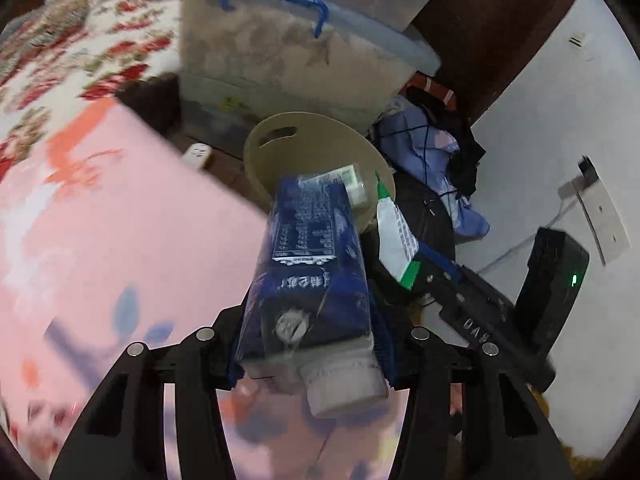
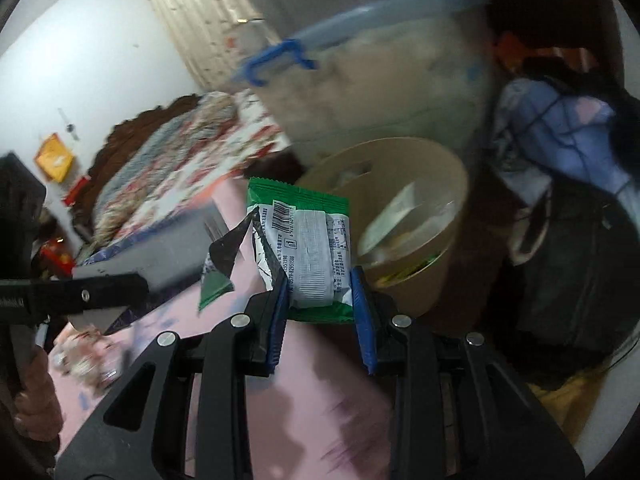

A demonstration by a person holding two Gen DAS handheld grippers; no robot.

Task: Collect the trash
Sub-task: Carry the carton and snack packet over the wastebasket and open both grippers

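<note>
My left gripper (image 1: 310, 320) is shut on a dark blue drink carton (image 1: 308, 248) with a white screw cap, held lengthwise between the blue pads. Past the carton stands a round beige trash bin (image 1: 280, 148) with a slot handle. My right gripper (image 2: 320, 292) is shut on a green and white snack wrapper (image 2: 308, 236), just short of the beige bin (image 2: 460, 184), which holds paper scraps. In the left wrist view, the right gripper (image 1: 420, 270) and its wrapper (image 1: 394, 236) come in from the right. In the right wrist view, the left gripper (image 2: 120, 288) shows blurred at the left.
A clear storage box (image 1: 288, 52) with a blue handle stands behind the bin. A bed with a pink sheet (image 1: 120, 240) and a floral quilt (image 1: 100, 48) fills the left. Purple clothes (image 1: 428, 152) and a black bag (image 2: 568, 280) lie right of the bin, by a white wall.
</note>
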